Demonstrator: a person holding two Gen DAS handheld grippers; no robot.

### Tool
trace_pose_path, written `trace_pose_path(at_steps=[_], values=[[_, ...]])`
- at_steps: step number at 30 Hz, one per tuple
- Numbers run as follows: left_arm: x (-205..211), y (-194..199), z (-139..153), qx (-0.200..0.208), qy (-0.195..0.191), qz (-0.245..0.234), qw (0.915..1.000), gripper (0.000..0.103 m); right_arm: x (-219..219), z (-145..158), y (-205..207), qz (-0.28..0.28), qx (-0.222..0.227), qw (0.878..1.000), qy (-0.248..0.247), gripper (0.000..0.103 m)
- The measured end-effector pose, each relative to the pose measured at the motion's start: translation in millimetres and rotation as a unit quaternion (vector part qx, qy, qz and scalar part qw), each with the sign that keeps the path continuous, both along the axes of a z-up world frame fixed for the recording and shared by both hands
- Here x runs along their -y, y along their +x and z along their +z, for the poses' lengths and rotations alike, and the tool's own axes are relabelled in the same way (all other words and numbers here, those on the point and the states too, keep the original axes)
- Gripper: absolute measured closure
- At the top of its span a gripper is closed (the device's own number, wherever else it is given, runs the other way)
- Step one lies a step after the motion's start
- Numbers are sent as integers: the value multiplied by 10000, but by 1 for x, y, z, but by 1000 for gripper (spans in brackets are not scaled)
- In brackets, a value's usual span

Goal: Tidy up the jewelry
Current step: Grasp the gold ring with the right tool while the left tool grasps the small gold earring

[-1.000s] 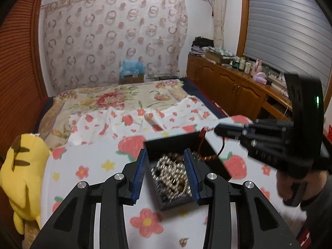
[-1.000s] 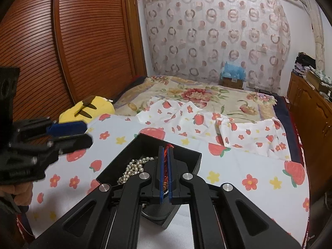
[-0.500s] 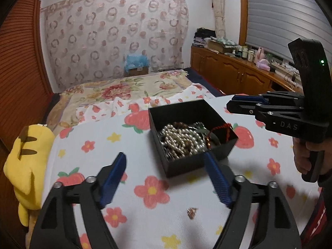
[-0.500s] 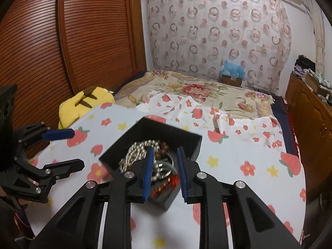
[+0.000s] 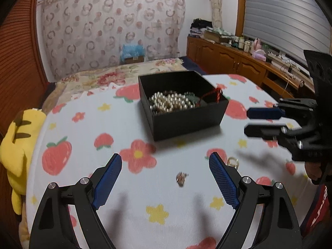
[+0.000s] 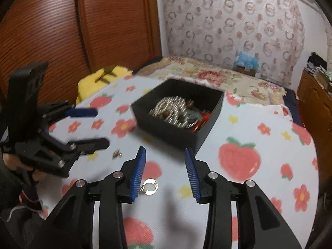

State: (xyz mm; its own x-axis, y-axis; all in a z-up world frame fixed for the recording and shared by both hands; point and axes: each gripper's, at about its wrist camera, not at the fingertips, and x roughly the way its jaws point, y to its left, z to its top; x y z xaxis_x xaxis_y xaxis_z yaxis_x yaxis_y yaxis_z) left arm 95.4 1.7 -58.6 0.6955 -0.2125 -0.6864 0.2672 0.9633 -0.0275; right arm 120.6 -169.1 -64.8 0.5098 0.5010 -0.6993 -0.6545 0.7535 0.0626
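A black box [image 5: 186, 122] stands on the strawberry-print cloth, holding a pearl strand [image 5: 170, 101] and a red cord [image 5: 215, 95]. My left gripper [image 5: 165, 158] hovers in front of it, its jaws opening wide with nothing between them. A small brownish piece [image 5: 181, 178] lies on the cloth between its fingers, and a gold ring [image 5: 232, 162] lies beside the right finger. My right gripper [image 6: 165, 151] sits near the box [image 6: 166, 132], its jaws opening and gripping nothing. The ring [image 6: 150, 186] lies on the cloth under it.
A yellow plush toy [image 5: 18, 145] sits at the table's left edge. Behind the table are a bed with a floral cover [image 5: 116, 76] and wooden cabinets [image 5: 238, 62] on the right. A wooden wardrobe [image 6: 62, 31] fills the left wall. A hand [image 5: 313, 169] holds the right gripper [image 5: 248, 121].
Both grippers drew back from the box and sank toward the cloth. The left jaws spread from around the box. The right jaws opened and the red cord now lies in the box.
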Motion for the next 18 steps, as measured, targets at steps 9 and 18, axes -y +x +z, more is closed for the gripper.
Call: trace_pose_path(at_steps=[9, 18], values=[[-5, -4, -16, -217, 40, -9, 9998, 20, -21, -34, -17, 371, -283, 9974, -558, 61], [1, -7, -23, -373, 35, -243, 9990, 39, -28, -40, -14, 366, -208, 9958, -817, 76]])
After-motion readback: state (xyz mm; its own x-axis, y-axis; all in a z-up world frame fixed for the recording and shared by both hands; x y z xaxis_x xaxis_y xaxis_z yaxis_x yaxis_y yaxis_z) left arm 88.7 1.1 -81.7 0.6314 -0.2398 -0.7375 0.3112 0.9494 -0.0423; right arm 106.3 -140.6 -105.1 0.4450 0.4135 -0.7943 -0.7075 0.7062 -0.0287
